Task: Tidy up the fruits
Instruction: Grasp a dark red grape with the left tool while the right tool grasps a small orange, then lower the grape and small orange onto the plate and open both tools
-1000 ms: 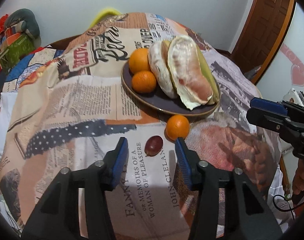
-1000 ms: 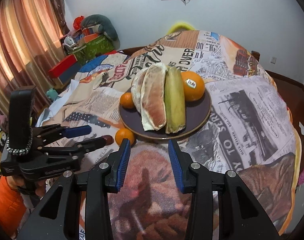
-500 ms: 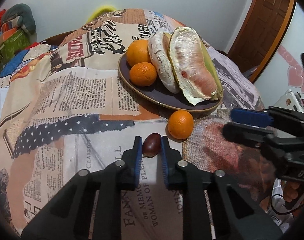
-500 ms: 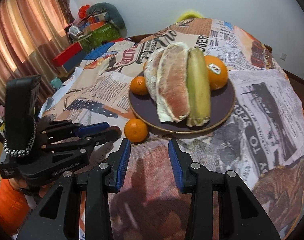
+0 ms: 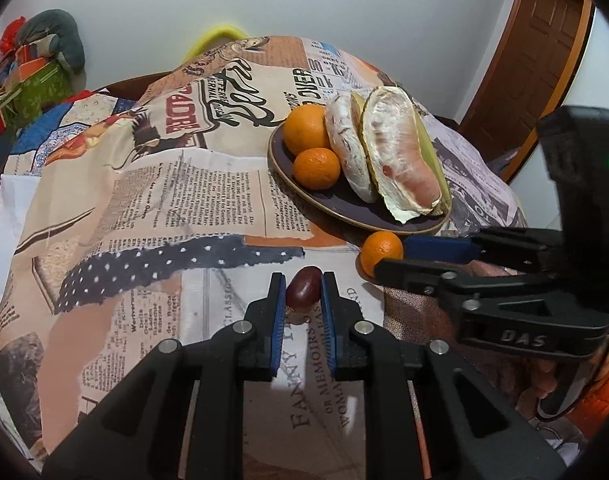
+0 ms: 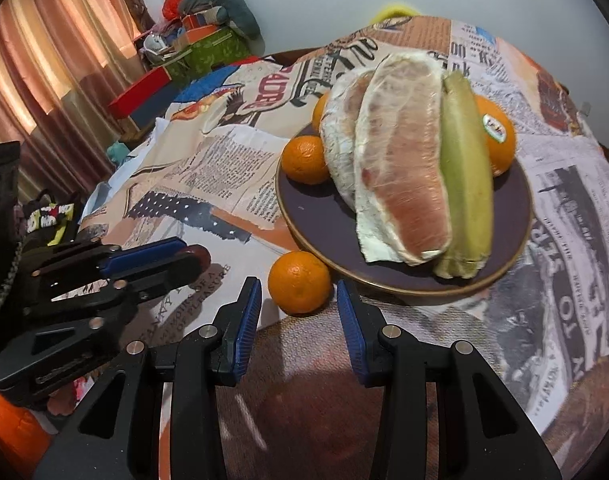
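Observation:
My left gripper (image 5: 302, 280) is shut on a small dark red fruit (image 5: 303, 289) that rests on the newsprint tablecloth; the same gripper (image 6: 184, 254) shows at the left of the right wrist view. A loose tangerine (image 6: 299, 282) lies on the cloth just in front of the dark plate (image 6: 312, 220). My right gripper (image 6: 298, 294) stands open with the tangerine between its fingertips, pads apart from it. In the left wrist view the right gripper (image 5: 388, 258) reaches in beside that tangerine (image 5: 380, 250). The plate (image 5: 344, 204) carries peeled pomelo pieces (image 6: 400, 168), a green rind wedge (image 6: 464, 176) and three oranges.
The round table is draped in a patterned cloth (image 5: 164, 200) that falls away at its edges. Boxes and a grey cushion (image 6: 208, 20) pile up at the back left by curtains (image 6: 44, 60). A wooden door (image 5: 540, 48) stands at the right.
My left gripper closed on the dark red fruit. My right gripper moved down and towards the loose tangerine, which now sits between its open fingers.

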`<state>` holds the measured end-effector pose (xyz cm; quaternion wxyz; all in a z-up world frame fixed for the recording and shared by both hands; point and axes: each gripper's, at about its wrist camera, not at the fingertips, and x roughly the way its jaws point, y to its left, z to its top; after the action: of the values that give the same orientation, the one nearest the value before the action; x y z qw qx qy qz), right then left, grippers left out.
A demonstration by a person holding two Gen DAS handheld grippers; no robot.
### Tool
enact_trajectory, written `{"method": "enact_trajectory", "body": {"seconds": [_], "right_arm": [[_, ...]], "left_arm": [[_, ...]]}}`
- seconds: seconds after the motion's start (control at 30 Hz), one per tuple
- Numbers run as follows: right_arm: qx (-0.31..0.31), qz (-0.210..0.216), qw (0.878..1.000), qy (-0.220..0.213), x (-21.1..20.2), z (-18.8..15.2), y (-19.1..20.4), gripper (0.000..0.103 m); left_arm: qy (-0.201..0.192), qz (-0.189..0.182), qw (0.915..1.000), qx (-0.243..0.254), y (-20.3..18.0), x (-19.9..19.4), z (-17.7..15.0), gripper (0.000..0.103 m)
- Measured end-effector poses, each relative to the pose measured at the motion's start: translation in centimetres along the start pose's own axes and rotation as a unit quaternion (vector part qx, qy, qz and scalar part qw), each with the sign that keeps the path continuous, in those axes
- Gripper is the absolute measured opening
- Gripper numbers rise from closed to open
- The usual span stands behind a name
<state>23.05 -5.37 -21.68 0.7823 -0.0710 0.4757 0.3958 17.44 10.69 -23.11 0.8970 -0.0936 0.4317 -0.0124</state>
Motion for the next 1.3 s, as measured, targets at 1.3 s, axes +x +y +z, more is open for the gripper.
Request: {"method": "enact_trajectory", "body": {"seconds": [1.3], "right_arm": [[0.048,-0.082,0.992,-0.086,-5.2,2.1,-9.2,0.032]], "left_arm": [[-0.018,-0.017,0.9992,0.032,-3.7,3.4,6.3,0.017]]}}
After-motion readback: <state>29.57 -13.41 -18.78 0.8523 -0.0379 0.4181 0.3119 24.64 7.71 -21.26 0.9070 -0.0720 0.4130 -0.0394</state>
